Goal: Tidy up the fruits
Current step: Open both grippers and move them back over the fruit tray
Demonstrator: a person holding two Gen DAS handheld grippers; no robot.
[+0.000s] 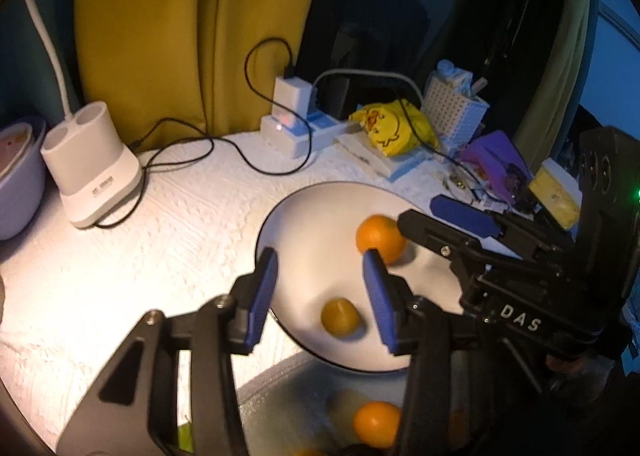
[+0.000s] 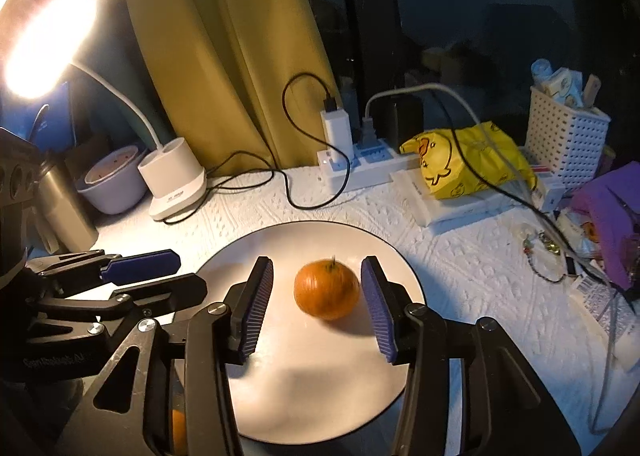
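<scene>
Orange (image 2: 327, 289) between right gripper (image 2: 317, 308) pads (untouched).

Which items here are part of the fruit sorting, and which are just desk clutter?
Job: plate, orange, smaller yellow fruit, orange in the near container, left tool, right tool.

Clutter: lamp base, power strip, yellow duck bag, white basket.

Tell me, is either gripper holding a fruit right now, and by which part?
Neither. The left gripper is open above the plate, over the small yellow fruit. The right gripper straddles the orange, with gaps on both sides.
</scene>
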